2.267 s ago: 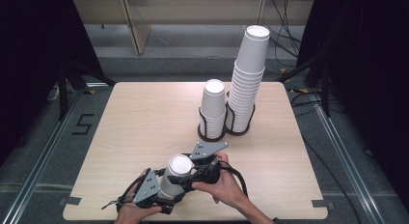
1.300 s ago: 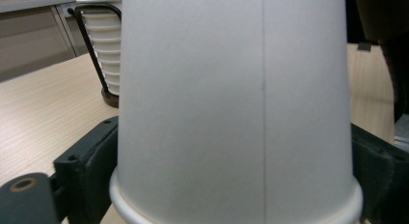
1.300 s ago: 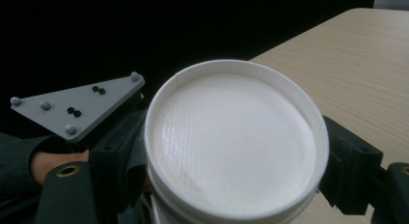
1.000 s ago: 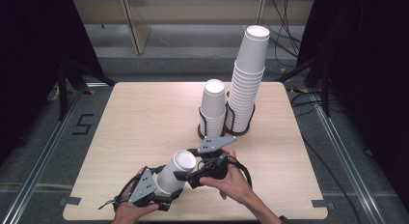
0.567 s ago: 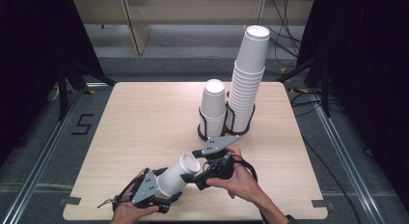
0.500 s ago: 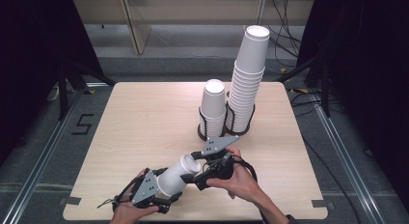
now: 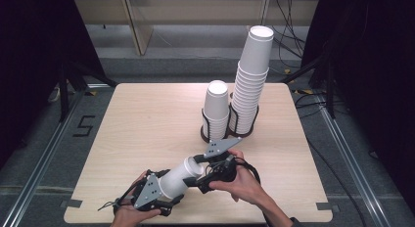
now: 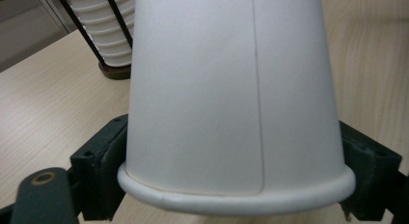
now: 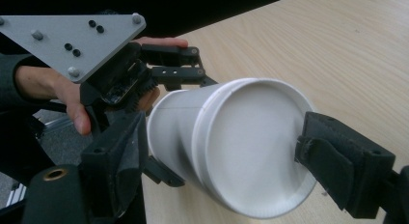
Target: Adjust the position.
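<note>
My left claw (image 7: 166, 195) is clamped on the rim end of a white paper cup (image 7: 180, 178), lying on its side just above the near edge of the pale wooden tabletop (image 7: 147, 119); its jaws have just been closing on it. My right claw (image 7: 201, 180) brackets the cup's base end, its pads (image 9: 337, 161) right against the sides, though I cannot tell whether they press. Two stacks of white paper cups in a black wire holder (image 7: 230, 129) stand well apart, farther back.

two cup stacks (image 7: 252, 85) in a black holder (image 7: 227, 131) on the table (image 7: 147, 119).
</note>
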A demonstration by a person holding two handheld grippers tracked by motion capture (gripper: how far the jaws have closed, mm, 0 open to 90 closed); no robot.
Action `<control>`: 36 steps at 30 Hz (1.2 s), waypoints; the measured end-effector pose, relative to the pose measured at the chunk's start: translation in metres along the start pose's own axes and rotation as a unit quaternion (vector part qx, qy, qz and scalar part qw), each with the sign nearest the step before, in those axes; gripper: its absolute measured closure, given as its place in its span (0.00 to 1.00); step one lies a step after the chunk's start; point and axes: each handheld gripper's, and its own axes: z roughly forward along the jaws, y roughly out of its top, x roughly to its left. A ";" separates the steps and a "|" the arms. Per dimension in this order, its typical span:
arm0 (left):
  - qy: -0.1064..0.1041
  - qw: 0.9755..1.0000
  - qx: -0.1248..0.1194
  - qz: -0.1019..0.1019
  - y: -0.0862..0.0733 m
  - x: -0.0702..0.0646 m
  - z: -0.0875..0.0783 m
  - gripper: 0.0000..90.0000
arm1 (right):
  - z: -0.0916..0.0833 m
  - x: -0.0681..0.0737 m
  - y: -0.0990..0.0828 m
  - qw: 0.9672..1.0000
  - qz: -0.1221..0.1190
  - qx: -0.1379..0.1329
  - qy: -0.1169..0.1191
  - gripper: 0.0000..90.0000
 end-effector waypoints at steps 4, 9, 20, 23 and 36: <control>0.004 1.000 -0.007 -0.001 0.001 0.000 -0.001 0.16 | -0.001 0.000 0.001 1.000 -0.002 0.003 0.002 0.19; 0.004 1.000 -0.006 0.003 0.001 0.001 -0.002 0.17 | -0.006 0.000 0.003 1.000 -0.010 0.002 -0.003 0.18; -0.006 0.999 0.042 0.029 0.001 0.000 -0.001 0.17 | -0.016 -0.001 0.006 0.999 -0.037 0.017 -0.017 0.18; -0.011 0.998 0.050 0.037 0.001 -0.001 0.000 0.17 | -0.015 0.001 0.006 0.998 -0.053 0.027 -0.026 0.18; -0.018 0.994 0.079 0.068 0.002 -0.002 0.001 0.17 | -0.006 0.006 0.000 0.989 -0.101 0.101 -0.032 0.18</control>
